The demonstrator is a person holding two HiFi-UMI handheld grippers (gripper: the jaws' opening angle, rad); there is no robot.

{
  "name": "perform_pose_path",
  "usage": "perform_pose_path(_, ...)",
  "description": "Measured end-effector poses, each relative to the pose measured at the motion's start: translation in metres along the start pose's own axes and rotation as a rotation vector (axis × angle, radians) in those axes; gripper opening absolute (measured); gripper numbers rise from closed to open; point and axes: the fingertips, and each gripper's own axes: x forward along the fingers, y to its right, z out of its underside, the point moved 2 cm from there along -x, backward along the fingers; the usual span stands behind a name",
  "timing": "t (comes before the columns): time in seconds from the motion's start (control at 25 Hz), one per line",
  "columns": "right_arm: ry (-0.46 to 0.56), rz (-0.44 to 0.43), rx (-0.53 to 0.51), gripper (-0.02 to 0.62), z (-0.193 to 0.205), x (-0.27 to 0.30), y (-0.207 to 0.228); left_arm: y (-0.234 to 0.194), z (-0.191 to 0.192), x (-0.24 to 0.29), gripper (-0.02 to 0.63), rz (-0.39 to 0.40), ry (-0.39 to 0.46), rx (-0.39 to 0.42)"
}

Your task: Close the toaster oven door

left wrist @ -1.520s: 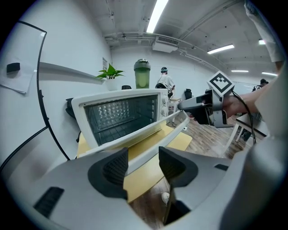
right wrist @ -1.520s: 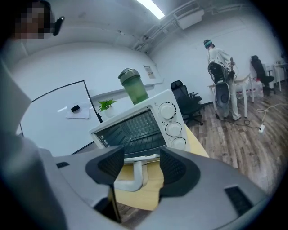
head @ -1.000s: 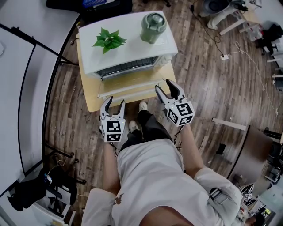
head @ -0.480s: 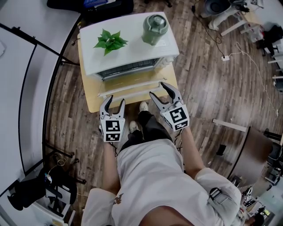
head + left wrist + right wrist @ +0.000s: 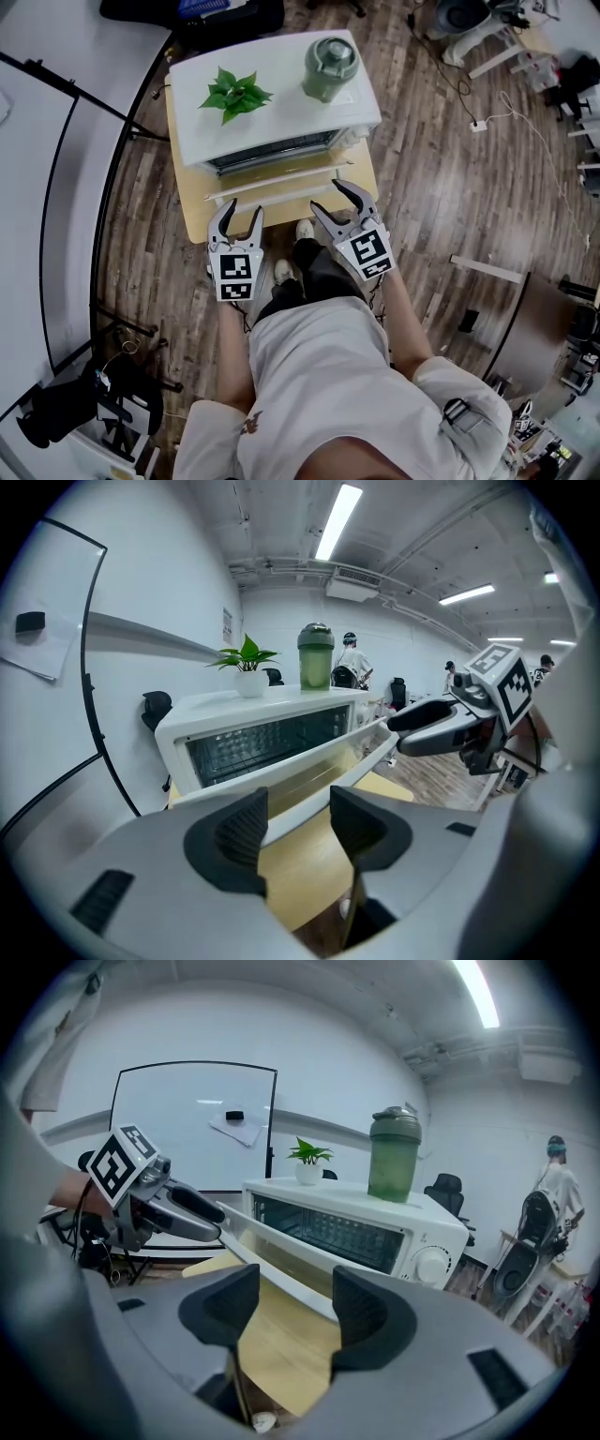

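Bringing the right gripper point(image 5: 326, 194), newly rolled, jaws just opened wider and empty, and the left gripper point(image 5: 242, 208), also parted and empty, up to the front edge of the folded-down toaster oven door point(image 5: 272, 183), ready for lifting.

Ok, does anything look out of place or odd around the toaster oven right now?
Only the toaster oven door: it hangs open, folded down toward the person over the wooden table. The plant and the green bottle stand upright on top of the toaster oven. Nothing looks spilled or damaged.
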Motion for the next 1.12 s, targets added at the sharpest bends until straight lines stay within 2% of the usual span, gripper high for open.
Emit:
perform_pose_path(0.4, -0.015, -0.011, -0.036, 0.242, -0.005, 0.017, 0.003, -0.009, -0.013, 0.005, 0.207, -0.001, 0.013, -0.006)
perform_pose_path(1.12, 0.007, -0.001, -0.041, 0.236, -0.022, 0.032, 0.020, -0.024, -0.032, 0.016, 0.210, -0.009, 0.035, -0.018)
